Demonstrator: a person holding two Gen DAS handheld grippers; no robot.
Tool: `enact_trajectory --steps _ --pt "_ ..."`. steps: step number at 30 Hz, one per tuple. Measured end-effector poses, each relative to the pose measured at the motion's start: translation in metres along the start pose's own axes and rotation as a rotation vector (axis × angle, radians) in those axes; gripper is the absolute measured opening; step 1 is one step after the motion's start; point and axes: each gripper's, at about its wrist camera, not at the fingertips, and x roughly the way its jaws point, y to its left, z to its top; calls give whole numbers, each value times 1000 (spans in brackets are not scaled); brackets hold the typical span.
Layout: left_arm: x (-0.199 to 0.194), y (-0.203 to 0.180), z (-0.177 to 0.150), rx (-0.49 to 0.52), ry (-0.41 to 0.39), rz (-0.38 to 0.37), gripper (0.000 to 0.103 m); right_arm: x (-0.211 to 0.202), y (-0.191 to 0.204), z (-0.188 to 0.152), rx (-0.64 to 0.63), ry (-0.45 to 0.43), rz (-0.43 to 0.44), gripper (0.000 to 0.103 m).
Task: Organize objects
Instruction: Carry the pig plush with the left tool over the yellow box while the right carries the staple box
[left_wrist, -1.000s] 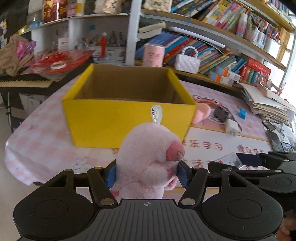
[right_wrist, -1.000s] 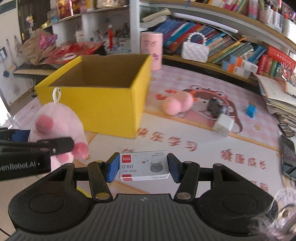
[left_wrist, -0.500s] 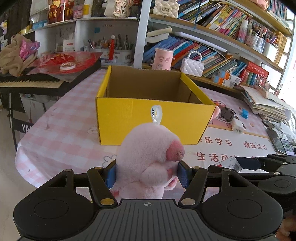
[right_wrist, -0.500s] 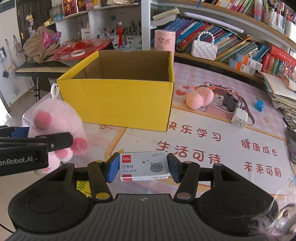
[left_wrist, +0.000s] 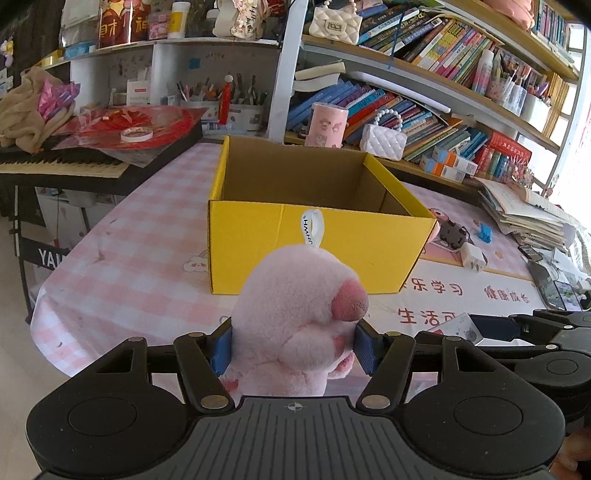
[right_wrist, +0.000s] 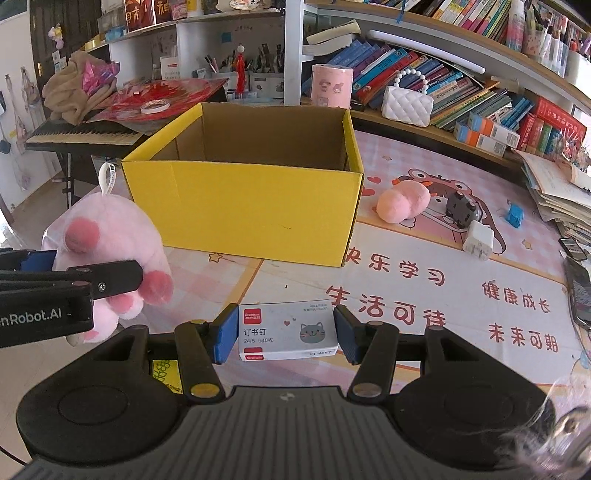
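Both views sit just behind a hand-held tool and look forward and down along its two fingers, whose black body fills the bottom of each frame. The left wrist view faces the yellow box (left_wrist: 317, 236) at mid-frame, with the counter (left_wrist: 133, 258) spreading to the lower left and the bookshelves (left_wrist: 424, 103) across the upper right. The right wrist view looks at the same yellow box (right_wrist: 243, 206) from further right, so more of the counter (right_wrist: 443, 280) shows at right. Each view catches the other tool at its edge: the right tool (left_wrist: 491, 328) at the left view's lower right, the left tool (right_wrist: 92, 275) at the right view's lower left.
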Motion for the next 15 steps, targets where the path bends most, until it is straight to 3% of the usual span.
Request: enact_trajectory --steps 15 --pt "-12 13 2 -24 -40 6 63 -2 12 4 -29 -3 6 53"
